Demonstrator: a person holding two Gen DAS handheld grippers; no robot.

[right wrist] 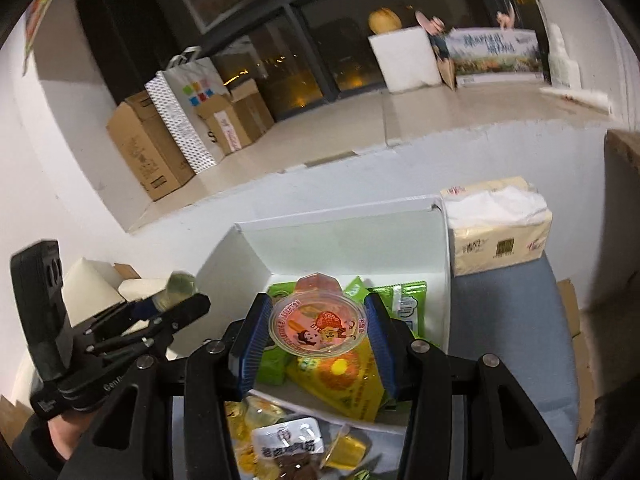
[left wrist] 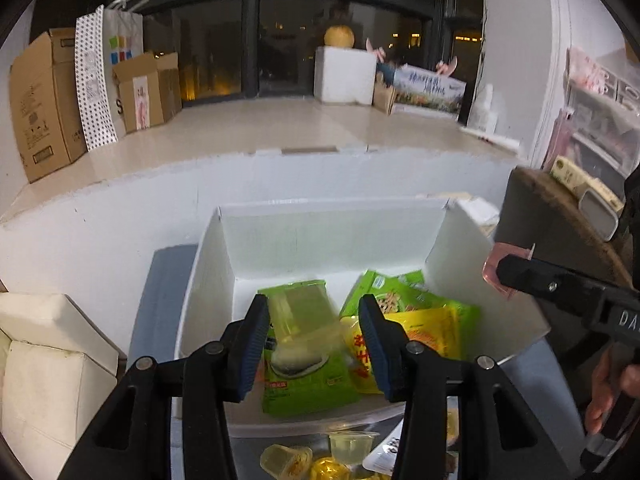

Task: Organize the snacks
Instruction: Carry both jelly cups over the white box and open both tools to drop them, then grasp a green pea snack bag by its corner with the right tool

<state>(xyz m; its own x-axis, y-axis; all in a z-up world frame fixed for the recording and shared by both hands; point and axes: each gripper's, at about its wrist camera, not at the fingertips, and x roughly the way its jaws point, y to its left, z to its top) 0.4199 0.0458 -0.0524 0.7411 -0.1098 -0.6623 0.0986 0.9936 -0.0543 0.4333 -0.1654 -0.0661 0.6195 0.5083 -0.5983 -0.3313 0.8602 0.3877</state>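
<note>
A white open box (left wrist: 280, 236) holds green and yellow snack packets (left wrist: 424, 320). My left gripper (left wrist: 312, 344) is shut on a clear yellowish jelly cup (left wrist: 304, 316) over the box; the same cup shows at its tips in the right wrist view (right wrist: 180, 286). My right gripper (right wrist: 316, 336) is shut on a pink jelly cup (right wrist: 316, 330) with a cartoon lid, above the box (right wrist: 352, 236); it shows at the box's right wall in the left wrist view (left wrist: 506, 270). Loose jelly cups (left wrist: 352, 446) and small packets (right wrist: 288, 438) lie in front of the box.
A tissue pack (right wrist: 500, 236) stands right of the box on a blue-grey surface (right wrist: 508, 340). A white ledge (left wrist: 120, 216) runs behind. Cardboard boxes (left wrist: 44, 104) and a foam box (left wrist: 346, 76) sit by the dark window. White cushions (left wrist: 48, 360) lie at left.
</note>
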